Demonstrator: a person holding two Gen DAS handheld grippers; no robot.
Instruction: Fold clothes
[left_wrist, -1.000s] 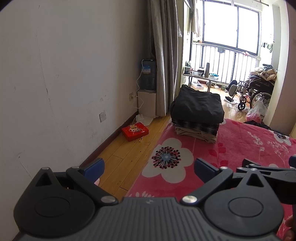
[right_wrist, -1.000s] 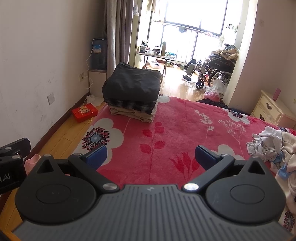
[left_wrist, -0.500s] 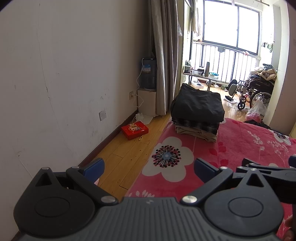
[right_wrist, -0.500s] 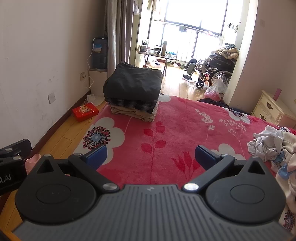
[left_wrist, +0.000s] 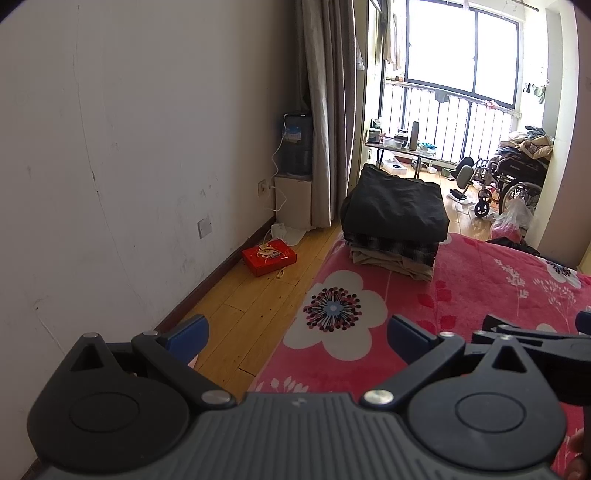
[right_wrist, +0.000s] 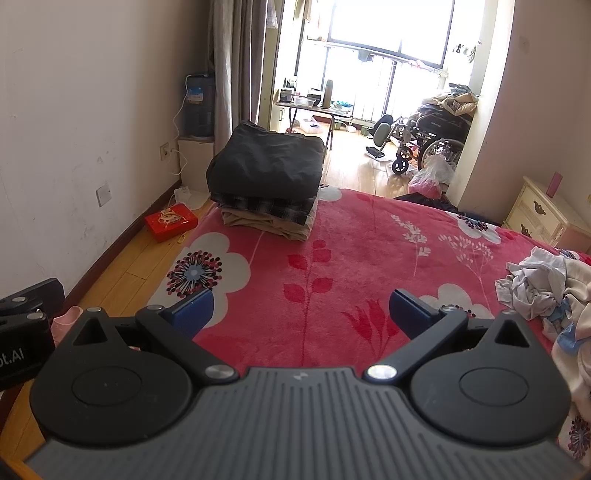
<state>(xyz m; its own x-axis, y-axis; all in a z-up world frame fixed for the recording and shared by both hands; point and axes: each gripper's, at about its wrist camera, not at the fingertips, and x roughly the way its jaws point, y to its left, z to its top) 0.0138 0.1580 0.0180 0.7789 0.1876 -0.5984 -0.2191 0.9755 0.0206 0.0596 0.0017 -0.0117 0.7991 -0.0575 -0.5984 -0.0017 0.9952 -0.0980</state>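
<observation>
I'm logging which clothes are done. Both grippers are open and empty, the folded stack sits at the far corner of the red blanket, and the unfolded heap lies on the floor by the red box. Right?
Not quite. The unfolded heap lies on the red blanket, at its right edge, as the right wrist view shows. The rest holds: left gripper and right gripper are open and empty, folded stack at the far corner.

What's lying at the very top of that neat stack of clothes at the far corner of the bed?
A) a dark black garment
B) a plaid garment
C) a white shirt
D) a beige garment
A: the dark black garment tops the folded stack, with the plaid layer under it and the beige one at the bottom, resting on the pink floral blanket.
</observation>
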